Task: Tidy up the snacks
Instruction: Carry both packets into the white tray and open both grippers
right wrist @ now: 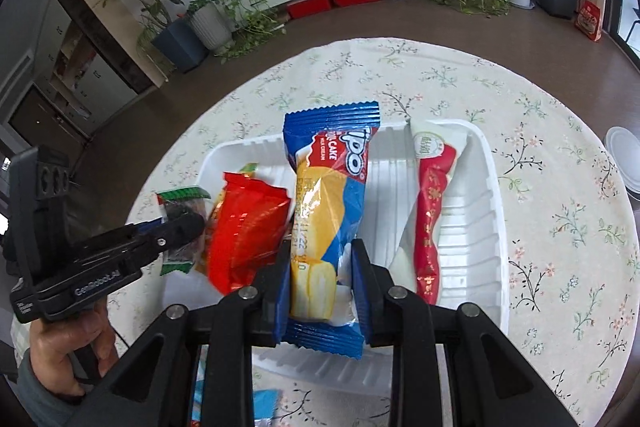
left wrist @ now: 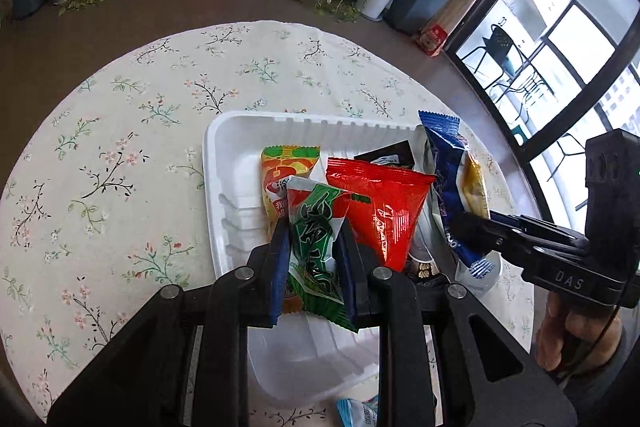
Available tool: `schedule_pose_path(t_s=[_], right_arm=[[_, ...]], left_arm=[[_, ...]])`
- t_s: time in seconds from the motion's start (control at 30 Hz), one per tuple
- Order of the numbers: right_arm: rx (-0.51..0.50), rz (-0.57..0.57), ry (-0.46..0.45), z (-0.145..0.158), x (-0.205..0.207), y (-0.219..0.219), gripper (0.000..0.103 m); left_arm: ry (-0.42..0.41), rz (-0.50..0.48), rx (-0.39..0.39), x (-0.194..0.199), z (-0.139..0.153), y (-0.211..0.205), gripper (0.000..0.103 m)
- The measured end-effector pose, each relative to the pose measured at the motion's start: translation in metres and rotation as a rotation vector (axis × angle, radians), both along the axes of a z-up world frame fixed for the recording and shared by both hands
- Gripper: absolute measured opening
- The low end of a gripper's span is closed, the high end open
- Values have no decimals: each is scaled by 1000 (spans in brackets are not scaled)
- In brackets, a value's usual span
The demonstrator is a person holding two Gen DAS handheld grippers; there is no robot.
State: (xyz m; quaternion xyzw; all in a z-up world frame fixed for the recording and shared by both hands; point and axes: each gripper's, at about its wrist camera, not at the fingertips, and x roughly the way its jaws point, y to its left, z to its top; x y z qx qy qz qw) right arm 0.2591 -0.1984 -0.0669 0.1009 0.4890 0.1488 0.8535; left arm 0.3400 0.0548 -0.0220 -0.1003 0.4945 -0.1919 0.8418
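Over the white tray (left wrist: 224, 147), your left gripper (left wrist: 314, 255) clamped the green packet (left wrist: 316, 239) and your right gripper (right wrist: 322, 279) the blue cake pack (right wrist: 328, 203); releasing both inside looked next.

Blue cake packet (right wrist: 326, 223) reads "CAKE"; gripper body (left wrist: 568, 267) "DAS".

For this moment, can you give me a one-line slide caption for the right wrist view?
Right gripper holds a blue Tipo cake packet over the white tray, beside a red snack packet.
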Motion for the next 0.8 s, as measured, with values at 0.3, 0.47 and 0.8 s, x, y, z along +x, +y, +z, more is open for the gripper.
schedule_pose_path(t_s=[0.3, 0.47, 0.8], right_arm=[[-40, -17, 40, -27, 8, 1, 29], [-55, -7, 34, -30, 11, 3, 30], [-90, -21, 23, -29, 12, 9, 32]], left_arm=[[-2, -10, 36, -2, -10, -10, 23], [-12, -11, 56, -5, -9, -14, 24], [-31, 12, 82, -7, -3, -13, 54]])
